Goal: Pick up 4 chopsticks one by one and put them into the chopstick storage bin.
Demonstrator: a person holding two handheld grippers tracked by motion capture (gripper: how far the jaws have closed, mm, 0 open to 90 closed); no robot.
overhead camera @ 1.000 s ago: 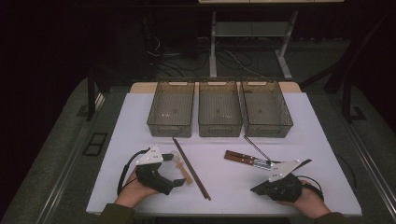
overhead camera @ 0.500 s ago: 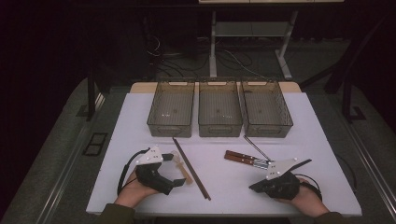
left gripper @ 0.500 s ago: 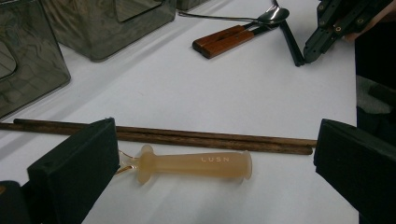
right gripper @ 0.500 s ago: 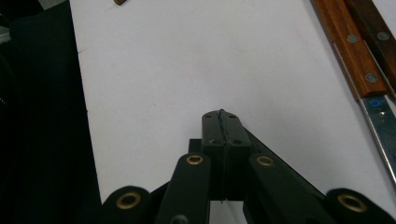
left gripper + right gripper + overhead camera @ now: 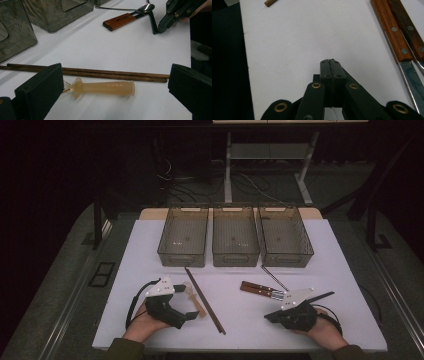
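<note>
**Open left gripper at the spoon, right one closed**

The left gripper (image 5: pixel 115 92) rests on the table (image 5: pixel 235 315) with jaws spread wide around the pale spoon (image 5: pixel 103 88), not touching it. Chopsticks (image 5: pixel 105 74) lie just beyond. The right gripper (image 5: pixel 332 65) is closed on nothing, beside two wooden-handled knives (image 5: pixel 398 32).

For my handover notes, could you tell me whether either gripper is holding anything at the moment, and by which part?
Nothing is held. The left gripper is open astride the translucent handle; the right gripper is shut on nothing.
</note>
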